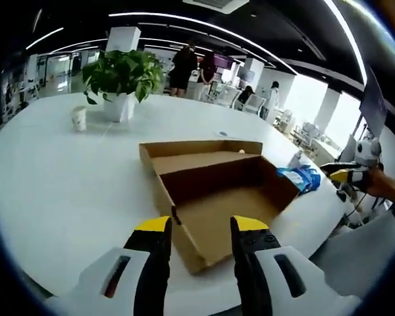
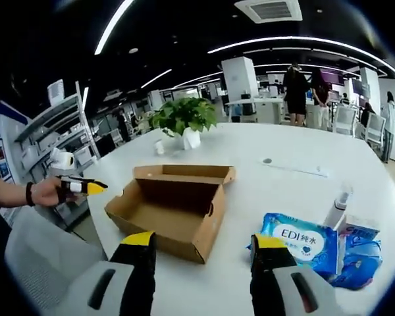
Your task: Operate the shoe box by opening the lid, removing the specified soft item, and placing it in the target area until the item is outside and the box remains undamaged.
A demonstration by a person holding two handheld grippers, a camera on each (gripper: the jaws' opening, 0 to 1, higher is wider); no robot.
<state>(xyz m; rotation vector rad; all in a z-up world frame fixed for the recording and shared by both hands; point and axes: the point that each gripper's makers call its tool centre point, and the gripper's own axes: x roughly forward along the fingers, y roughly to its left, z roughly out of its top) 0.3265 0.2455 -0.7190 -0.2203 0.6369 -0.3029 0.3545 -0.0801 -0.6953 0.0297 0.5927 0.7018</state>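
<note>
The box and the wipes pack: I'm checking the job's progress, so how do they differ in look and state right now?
The box is plain brown cardboard, rigid and angular; the wipes pack is soft, blue and white with print on it. The box stands open with its lid folded back and looks empty inside; the pack lies flat and closed. The box sits mid-table; the pack lies outside it, beside the right tool. Both rest on the white table.

White table [image 2: 283, 158] holds shoe box [image 2: 168, 210], wipes pack [image 2: 303, 242], potted plant [image 2: 184, 118].
</note>
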